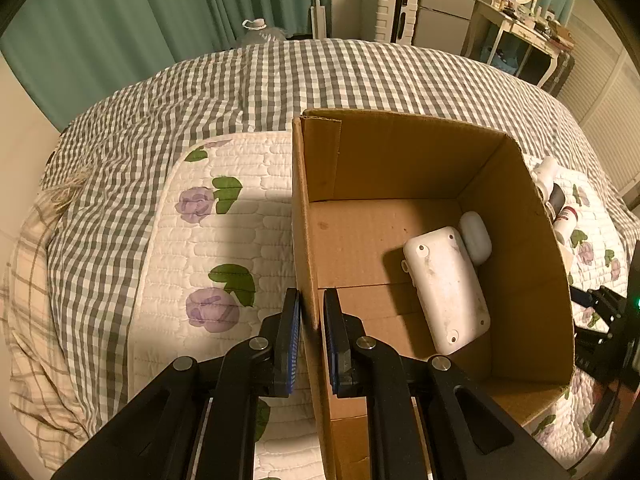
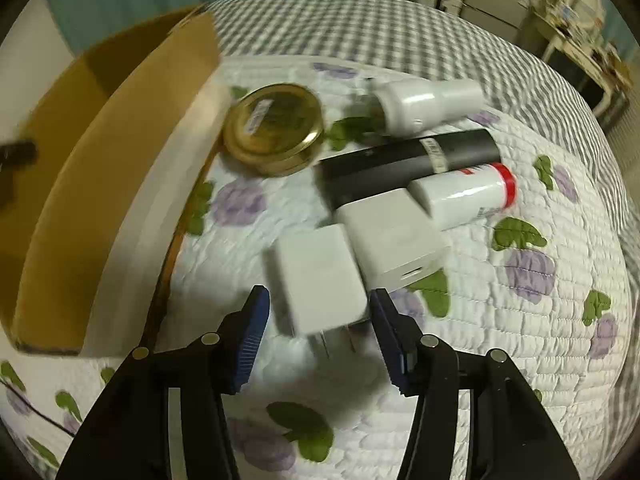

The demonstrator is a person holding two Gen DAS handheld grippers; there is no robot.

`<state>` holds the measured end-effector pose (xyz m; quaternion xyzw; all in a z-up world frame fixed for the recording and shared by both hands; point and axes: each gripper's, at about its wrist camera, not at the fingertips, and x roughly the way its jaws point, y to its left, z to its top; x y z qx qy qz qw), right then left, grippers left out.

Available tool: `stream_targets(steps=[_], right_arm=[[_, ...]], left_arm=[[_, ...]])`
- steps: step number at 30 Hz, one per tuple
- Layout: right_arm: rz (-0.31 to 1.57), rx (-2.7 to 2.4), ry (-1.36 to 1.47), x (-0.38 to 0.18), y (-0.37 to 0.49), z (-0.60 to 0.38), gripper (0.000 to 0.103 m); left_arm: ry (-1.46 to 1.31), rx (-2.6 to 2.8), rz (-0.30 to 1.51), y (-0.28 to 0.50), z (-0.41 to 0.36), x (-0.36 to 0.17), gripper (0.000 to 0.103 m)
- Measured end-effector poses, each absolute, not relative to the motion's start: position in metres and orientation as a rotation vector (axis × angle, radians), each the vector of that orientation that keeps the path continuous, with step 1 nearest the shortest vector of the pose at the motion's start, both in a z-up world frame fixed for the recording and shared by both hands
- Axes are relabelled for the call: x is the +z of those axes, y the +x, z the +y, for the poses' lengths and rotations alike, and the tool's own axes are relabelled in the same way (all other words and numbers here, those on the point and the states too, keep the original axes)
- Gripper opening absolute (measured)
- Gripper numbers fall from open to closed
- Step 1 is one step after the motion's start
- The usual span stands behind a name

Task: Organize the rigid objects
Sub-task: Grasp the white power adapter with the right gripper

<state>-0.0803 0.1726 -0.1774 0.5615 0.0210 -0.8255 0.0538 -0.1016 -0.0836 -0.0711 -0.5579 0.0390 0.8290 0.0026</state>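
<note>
A bed fills the room's middle, grey checked cover under a quilted floral pad (image 2: 520, 360), dresser and fridge blurred along the top right. On the pad sits a cardboard box (image 1: 520, 280); a white device (image 1: 448, 292) and a small white case (image 1: 476, 236) already lie in its lower right corner. The left gripper (image 1: 312, 320) is clamped on the box's near wall. Most of the sorting remains: a gold-lidded jar (image 2: 274, 128), white bottle (image 2: 428, 106), black tube (image 2: 408, 164), red-capped bottle (image 2: 468, 192) and power bank (image 2: 392, 236) crowd together at centre. The right gripper (image 2: 318, 320) stands apart around a white plug adapter (image 2: 320, 276), seemingly not yet pressing, though motion blur hinders judging.
</note>
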Motion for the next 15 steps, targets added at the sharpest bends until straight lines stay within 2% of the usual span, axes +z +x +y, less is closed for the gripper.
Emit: stream_targets(steps=[1, 4, 11, 15], right_arm=[[0.1, -2.495, 1.702, -0.177, -0.078, 0.166, 0.042], [0.107, -2.493, 1.693, -0.178, -0.079, 0.162, 0.041], [-0.053, -2.523, 1.698, -0.188, -0.103, 0.168, 0.041], [-0.04, -2.54, 1.687, -0.189, -0.106, 0.166, 0.04]], left_arm=[[-1.75, 2.599, 0.121, -0.102, -0.084, -0.071, 0.011], [-1.75, 2.598, 0.118, -0.102, -0.084, -0.071, 0.011], [-1.75, 2.597, 0.125, -0.102, -0.085, -0.071, 0.011], [-1.75, 2.596, 0.126, -0.102, -0.085, -0.071, 0.011]])
